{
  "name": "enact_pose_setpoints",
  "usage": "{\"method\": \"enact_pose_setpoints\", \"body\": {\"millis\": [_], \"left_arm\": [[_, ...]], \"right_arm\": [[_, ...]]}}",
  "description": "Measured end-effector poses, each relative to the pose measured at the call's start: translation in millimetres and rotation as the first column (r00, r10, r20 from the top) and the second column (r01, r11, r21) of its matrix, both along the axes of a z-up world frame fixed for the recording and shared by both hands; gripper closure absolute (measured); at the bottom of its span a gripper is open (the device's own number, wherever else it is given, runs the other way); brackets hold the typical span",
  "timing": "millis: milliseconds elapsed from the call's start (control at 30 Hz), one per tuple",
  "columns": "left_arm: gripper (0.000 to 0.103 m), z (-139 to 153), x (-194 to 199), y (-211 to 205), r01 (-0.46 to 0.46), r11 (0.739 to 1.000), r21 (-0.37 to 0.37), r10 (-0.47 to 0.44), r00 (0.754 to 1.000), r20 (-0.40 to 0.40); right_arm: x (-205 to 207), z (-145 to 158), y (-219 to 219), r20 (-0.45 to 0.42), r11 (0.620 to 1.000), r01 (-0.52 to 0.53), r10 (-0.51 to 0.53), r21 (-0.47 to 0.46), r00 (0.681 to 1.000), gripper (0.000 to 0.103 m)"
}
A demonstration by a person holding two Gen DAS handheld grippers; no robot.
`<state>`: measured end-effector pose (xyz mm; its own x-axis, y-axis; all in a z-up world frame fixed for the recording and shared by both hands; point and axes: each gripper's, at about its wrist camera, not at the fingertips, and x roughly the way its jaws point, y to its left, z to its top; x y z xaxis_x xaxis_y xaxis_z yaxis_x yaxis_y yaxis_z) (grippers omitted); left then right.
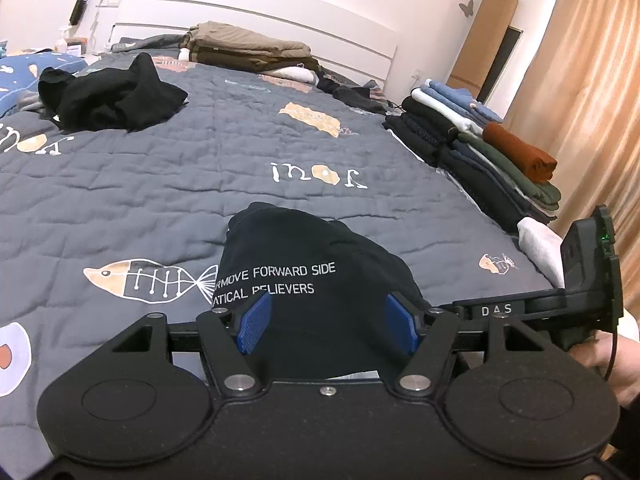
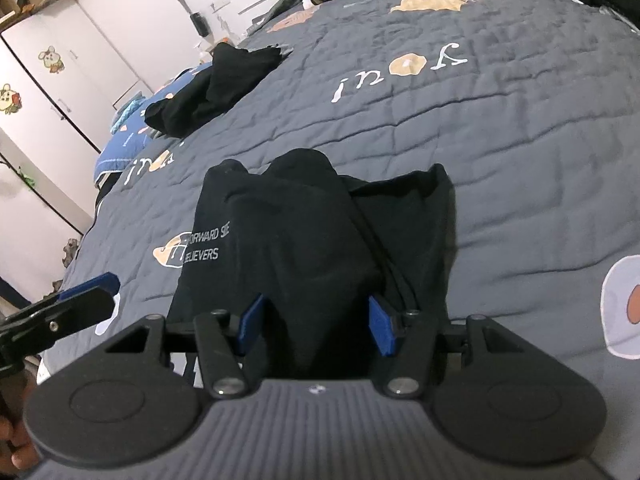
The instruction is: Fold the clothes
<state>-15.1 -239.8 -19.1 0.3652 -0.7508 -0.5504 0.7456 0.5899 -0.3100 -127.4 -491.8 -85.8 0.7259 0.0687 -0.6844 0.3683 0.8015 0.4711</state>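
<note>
White print on black garment (image 1: 304,256) reads "MOVE FORWARD SIDE", "BELIEVERS".

A black garment (image 1: 320,280) with white lettering lay bunched on the grey bedspread (image 1: 160,184), another crumpled black garment (image 1: 112,96) at ten o'clock.

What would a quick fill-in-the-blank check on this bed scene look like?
1. The garment between the left gripper pads carries ____ lettering.
2. At the bed's edge, the topmost item on the folded stack is ____ in colour.
3. The quilt near that garment shows a ____ skeleton print.
4. The crumpled heap farther up the bed is ____.

Missing words: white; rust-orange; fish; black
</note>
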Motion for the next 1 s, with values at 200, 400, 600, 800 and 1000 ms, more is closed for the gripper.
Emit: {"method": "enact_pose_setpoints", "body": {"millis": [200, 400, 600, 800, 1000], "left_arm": [[0.04, -2, 4, 0, -0.016, 1.0, 0.007, 0.016, 1.0, -0.006], [0.04, -5, 6, -2, -0.019, 1.0, 0.016, 0.019, 1.0, -0.004], [0.04, -6, 7, -1, -0.019, 1.0, 0.018, 0.019, 1.0, -0.001], [0.04, -7, 6, -3, -0.011, 0.999, 0.036, 0.011, 1.0, 0.003], [0.04, -6, 7, -2, -0.016, 0.999, 0.029, 0.016, 1.0, 0.001]], "right_arm": [[1, -2, -8, 0.025, 0.999, 0.021, -0.022, 0.043, 0.999, 0.057], [-5, 15, -8, 0.128, 0.999, -0.035, 0.033, 0.021, 0.991, 0.091], [-12, 34, -9, 0.216, 0.998, -0.063, 0.068, -0.028, 0.974, 0.091], [-2, 0, -19, 0.03, 0.999, -0.003, 0.004, -0.034, 1.0, 0.08], [-9, 11, -22, -0.013, 0.999, 0.008, -0.008, -0.04, 1.0, 0.062]]}}
